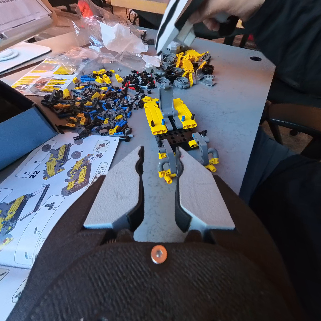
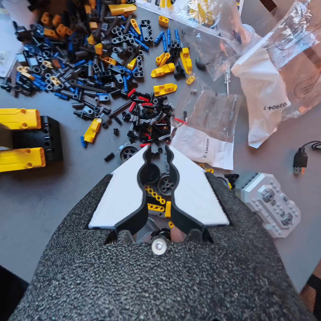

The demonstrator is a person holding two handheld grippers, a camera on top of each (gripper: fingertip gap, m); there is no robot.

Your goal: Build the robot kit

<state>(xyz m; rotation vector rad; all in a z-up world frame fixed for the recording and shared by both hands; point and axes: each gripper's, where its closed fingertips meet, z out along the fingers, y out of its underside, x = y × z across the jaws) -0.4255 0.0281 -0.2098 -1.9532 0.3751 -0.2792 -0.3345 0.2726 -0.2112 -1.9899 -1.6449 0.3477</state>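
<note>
My left gripper [image 1: 159,152] is open just above a grey table [image 1: 225,107]. Its right finger [image 1: 194,182] is beside, perhaps touching, the grey and yellow frame [image 1: 169,159] at the near end of a half-built model [image 1: 173,111] with yellow panels, a grey arm and a black base. Nothing is held. My right gripper [image 2: 157,147] is narrowly open and empty, hovering over a heap of small black and red pins [image 2: 149,121]. Grey wheels [image 2: 165,185] and yellow beams lie under its fingers. It also shows in the left wrist view [image 1: 159,52], held by a hand.
A big pile of blue, black and yellow parts [image 1: 97,107] lies left of the model. An open instruction booklet [image 1: 52,173] and a blue box [image 1: 22,132] are at the near left. Clear plastic bags [image 2: 260,86], a grey hub block [image 2: 271,205] and a USB plug [image 2: 299,161] lie right. The table edge [image 1: 255,139] is close right. One gripper's finger ends stand about 25 cm off the other's. It is some 20 cm from my right tips to the grey hub block [image 2: 271,205].
</note>
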